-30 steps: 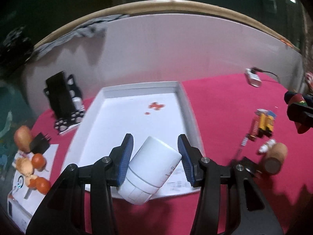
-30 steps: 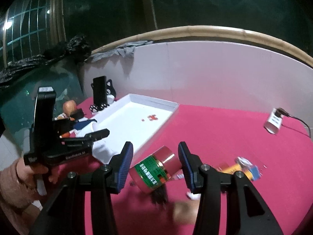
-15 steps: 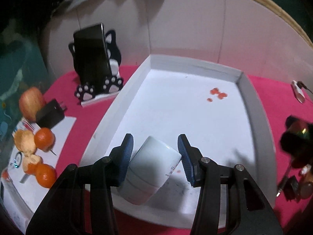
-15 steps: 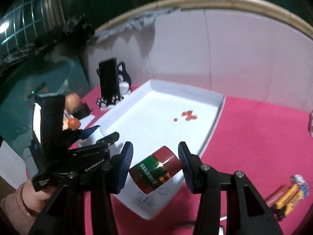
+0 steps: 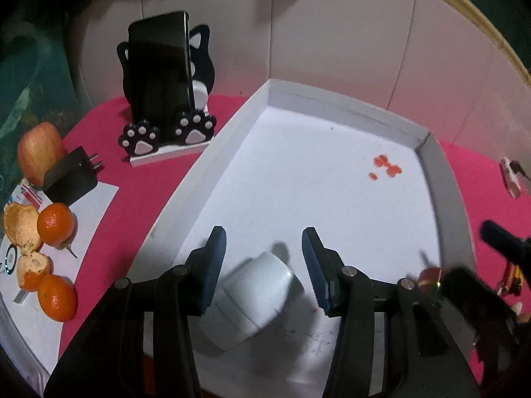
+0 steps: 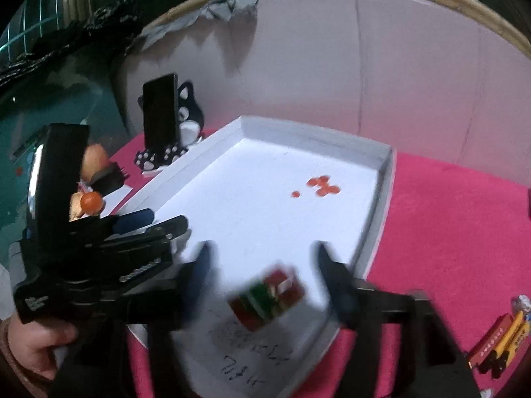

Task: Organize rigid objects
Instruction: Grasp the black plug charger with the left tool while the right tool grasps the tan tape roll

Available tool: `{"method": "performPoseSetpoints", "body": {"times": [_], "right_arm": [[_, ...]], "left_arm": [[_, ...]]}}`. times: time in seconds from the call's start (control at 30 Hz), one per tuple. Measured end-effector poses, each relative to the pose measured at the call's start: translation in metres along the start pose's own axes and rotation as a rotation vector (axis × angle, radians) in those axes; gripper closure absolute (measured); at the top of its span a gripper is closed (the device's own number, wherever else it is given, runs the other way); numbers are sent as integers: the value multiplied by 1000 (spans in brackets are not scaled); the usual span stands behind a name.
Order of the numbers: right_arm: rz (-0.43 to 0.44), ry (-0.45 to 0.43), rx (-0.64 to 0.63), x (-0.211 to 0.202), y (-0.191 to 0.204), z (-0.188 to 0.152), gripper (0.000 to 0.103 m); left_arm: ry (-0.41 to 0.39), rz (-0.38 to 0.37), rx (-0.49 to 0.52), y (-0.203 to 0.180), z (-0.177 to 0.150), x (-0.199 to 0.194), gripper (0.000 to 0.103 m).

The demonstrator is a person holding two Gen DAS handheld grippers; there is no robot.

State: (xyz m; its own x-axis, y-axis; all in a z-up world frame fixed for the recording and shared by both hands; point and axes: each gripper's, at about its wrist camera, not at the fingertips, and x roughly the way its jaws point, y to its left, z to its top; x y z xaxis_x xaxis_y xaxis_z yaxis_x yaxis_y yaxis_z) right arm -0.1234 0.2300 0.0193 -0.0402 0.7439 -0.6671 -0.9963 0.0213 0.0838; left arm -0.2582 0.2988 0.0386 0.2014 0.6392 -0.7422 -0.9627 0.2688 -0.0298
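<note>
Left tongs (image 5: pixel 264 258) spread wide around a white bottle (image 5: pixel 255 293) in the white tray (image 5: pixel 444 179). Right tongs (image 6: pixel 262 265) also spread, red-green labelled jar (image 6: pixel 267 298) loose between them (label blurred, unreadable; handwriting on tray floor illegible).

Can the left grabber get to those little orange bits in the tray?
Probably yes: the left gripper is open, and only bare tray floor lies between it and the orange bits.

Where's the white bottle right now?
Left wrist view: white bottle lies tilted in the white tray's near end, loose between the open left gripper's fingers.

Pink-clothed table (image 5: pixel 139 199) w/ white tray (image 5: pixel 212 152), phone stand (image 5: pixel 166 146), apple (image 5: pixel 39 152).
</note>
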Motion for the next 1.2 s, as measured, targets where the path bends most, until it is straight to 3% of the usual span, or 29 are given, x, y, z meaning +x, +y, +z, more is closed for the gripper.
{"method": "performPoseSetpoints", "body": {"times": [0.03, 0.1, 0.13, 0.3, 0.47, 0.57, 0.73, 0.83, 0.97, 1.1, 1.13, 1.2], "right_arm": [[-11, -21, 5, -6, -3, 0, 0], [-25, -53, 21, -16, -9, -1, 0], [-33, -71, 32, -23, -12, -1, 0], [-95, -200, 101, -80, -43, -1, 0], [-155, -338, 176, -145, -82, -13, 0], [-227, -361, 222, -179, -112, -30, 0], [-302, -291, 284, -198, -148, -66, 0], [-294, -205, 314, -196, -164, -94, 0], [-200, -111, 258, -188, -156, -122, 0], [-145, -69, 174, -173, -137, -127, 0], [-137, -62, 165, -170, -135, -126, 2], [-111, -48, 139, -162, -129, -123, 15]], "left_arm": [[-6, -7, -6, 0, 0, -3, 26], [-32, -23, -28, 2, 1, -8, 4], [-52, -29, -44, 3, 1, -14, 0], [-133, -77, -65, 2, 2, -39, 0], [-250, -208, 1, -24, -5, -76, 0], [-258, -320, 58, -47, -12, -93, 0], [-157, -499, 224, -103, -33, -101, 0], [-91, -574, 333, -138, -57, -100, 0], [-53, -591, 456, -164, -87, -100, 0], [5, -601, 476, -168, -107, -97, 0], [18, -598, 476, -167, -110, -95, 0], [32, -594, 473, -163, -114, -93, 0]]}}
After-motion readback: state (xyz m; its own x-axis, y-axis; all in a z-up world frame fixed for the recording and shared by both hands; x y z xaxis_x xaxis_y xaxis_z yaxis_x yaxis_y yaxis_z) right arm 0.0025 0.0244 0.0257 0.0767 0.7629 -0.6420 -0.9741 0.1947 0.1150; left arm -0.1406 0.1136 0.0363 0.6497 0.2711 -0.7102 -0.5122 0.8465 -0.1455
